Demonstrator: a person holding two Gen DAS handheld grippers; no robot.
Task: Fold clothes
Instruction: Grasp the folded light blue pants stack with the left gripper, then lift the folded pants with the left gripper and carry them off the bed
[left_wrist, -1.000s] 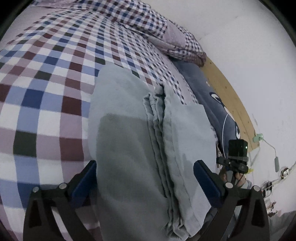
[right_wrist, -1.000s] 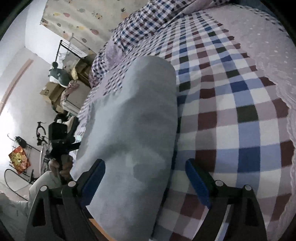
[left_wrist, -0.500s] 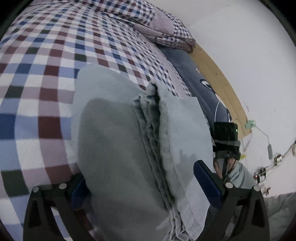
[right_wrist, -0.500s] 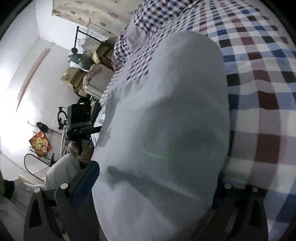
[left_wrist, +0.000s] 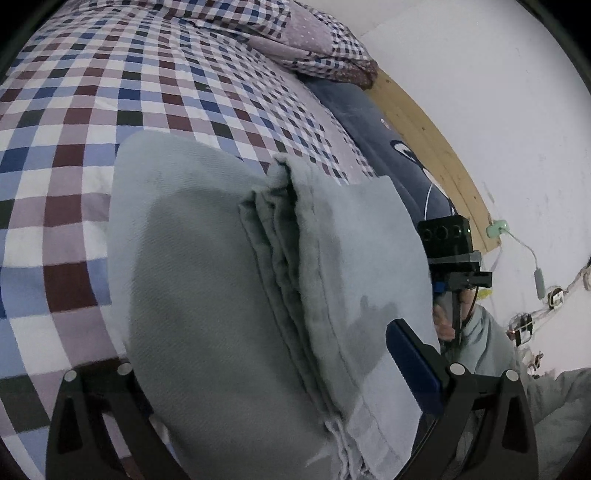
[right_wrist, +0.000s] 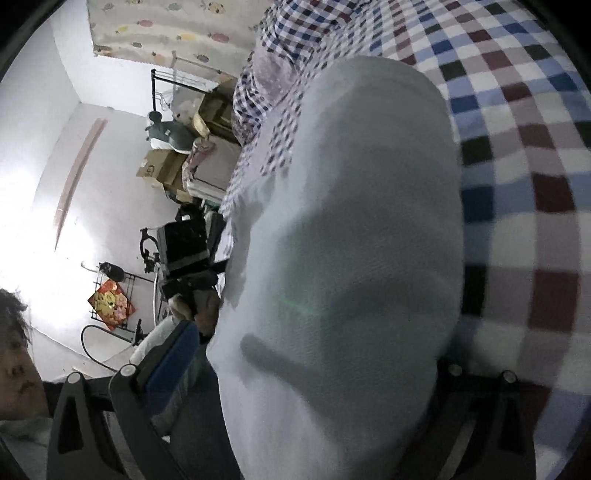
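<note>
Grey-green garment (left_wrist: 207, 295), folded into a thick bundle, lying on the checked bedspread (left_wrist: 74, 122) near the bed's edge; stacked hems run along the bundle's middle, facing the dark blue sheet (left_wrist: 373, 129) on the headboard side.

Left gripper (left_wrist: 258, 373): jaws wide, straddling the bundle's near end; one blue pad clear of the cloth, the other finger hidden beneath it; whether cloth is pinched cannot be told.

Right gripper (right_wrist: 306, 365): jaws wide at the bundle's opposite end; one blue pad showing beside the cloth, the far finger tucked under the fold.

Step in hand, by judgement: taking up the folded bundle from both ends, or turning it over for a last fold.

Handling notes: slide the lower fingers fully under every layer before closing; bite both ends evenly so the loose hems do not splay; lift level, both ends together, as the bundle sits close to the bed's edge and could slip off.
</note>
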